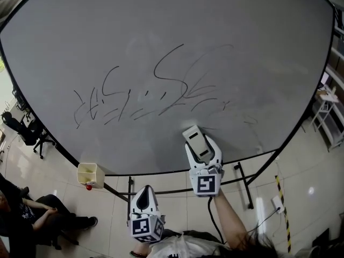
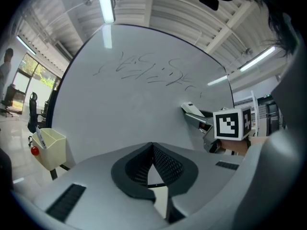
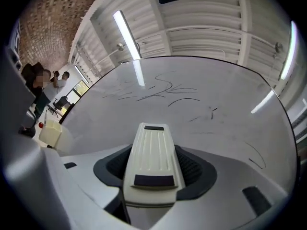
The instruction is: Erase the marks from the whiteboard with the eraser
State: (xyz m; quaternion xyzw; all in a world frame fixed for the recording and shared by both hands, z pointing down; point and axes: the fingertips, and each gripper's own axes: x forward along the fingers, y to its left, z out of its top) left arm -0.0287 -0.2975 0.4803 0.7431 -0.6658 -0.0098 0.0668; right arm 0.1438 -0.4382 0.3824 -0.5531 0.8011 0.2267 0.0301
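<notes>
- Cream-white eraser [image 3: 152, 157]: a ribbed plastic body with dark patches at both ends. It is clamped lengthwise between the jaws of the right gripper [image 3: 154, 168], and its front end sticks out past them.
- Eraser position: in the head view the eraser [image 1: 198, 143] is raised over the lower middle of the whiteboard [image 1: 161, 15], just below the writing. No view confirms that it touches the surface.
- Marks [image 1: 172, 85]: thin dark scribbles and loops run across the middle of the board. A few stray strokes trail off to the right of them.
- Right gripper [image 1: 203, 153]: closed on the eraser and held up towards the board, with its marker cube facing the camera.
- Left gripper [image 2: 152, 169]: the jaws are brought together with nothing between them. In the head view the left gripper [image 1: 144, 200] sits low, below the board's bottom edge and well apart from the eraser.
- Board frame: a dark rim on black stand legs [image 1: 244, 184].
- Cream bin [image 1: 88, 173]: it hangs at the board's lower left edge, with a small red object [image 1: 88, 187] just beneath it.
- Surroundings: a black office chair [image 1: 27, 128] stands on the tiled floor to the left, and a seated person [image 1: 32, 211] is at the lower left corner.
</notes>
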